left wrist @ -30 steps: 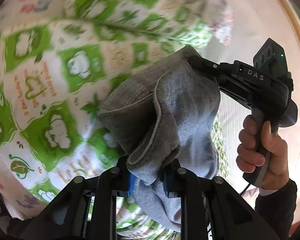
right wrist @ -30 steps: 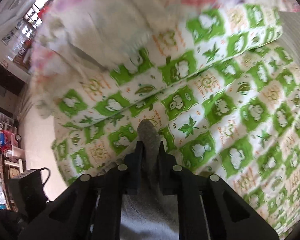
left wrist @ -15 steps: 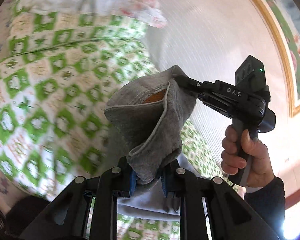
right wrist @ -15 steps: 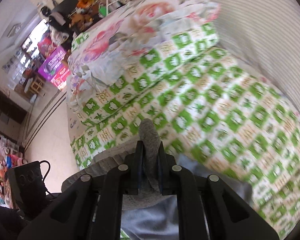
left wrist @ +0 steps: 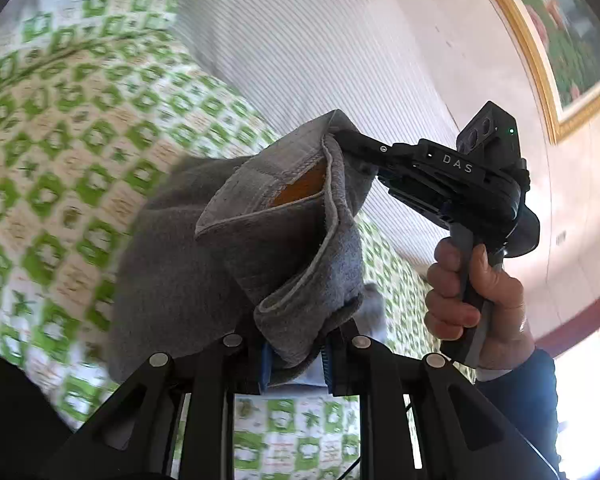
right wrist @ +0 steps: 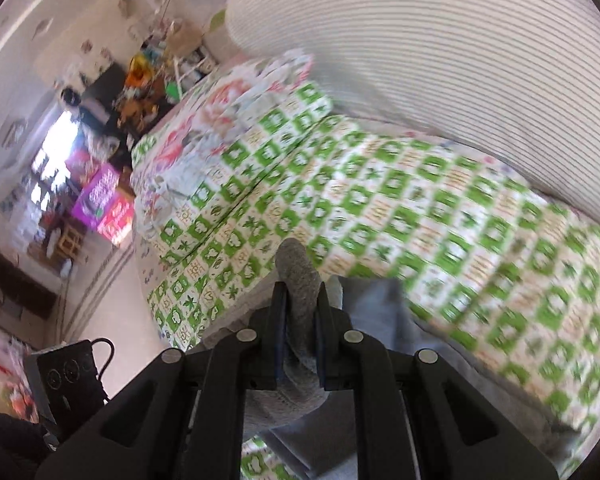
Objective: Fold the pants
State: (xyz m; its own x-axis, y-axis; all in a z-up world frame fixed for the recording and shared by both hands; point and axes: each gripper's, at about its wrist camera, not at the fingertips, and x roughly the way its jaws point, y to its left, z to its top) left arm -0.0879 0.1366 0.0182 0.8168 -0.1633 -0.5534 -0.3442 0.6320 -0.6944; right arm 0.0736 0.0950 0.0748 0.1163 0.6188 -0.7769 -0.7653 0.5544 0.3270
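1. Above the bed: a green-and-white patterned quilt [left wrist: 60, 168] is spreading from 7 to 11 o'clock in the left wrist view; a striped headboard [left wrist: 320, 48] is rising at 12 o'clock, a gold-framed picture [left wrist: 560, 40] is hanging at 2 o'clock.
2. Beyond the bed in the right wrist view, a cluttered room with a purple box [right wrist: 100, 196] is showing at 9 o'clock, blurred.
3. The gray pants [left wrist: 284, 240] are hanging in the air at centre, bunched; their lower part is blocking the quilt and is cut off by the gripper frames.
4. The left gripper [left wrist: 296, 356] is clamping a fold of waistband at 6 o'clock.
5. The right gripper [left wrist: 340, 136], held by the right hand [left wrist: 472, 308] at 4 o'clock, is pinching the upper edge; its tips are buried in cloth.
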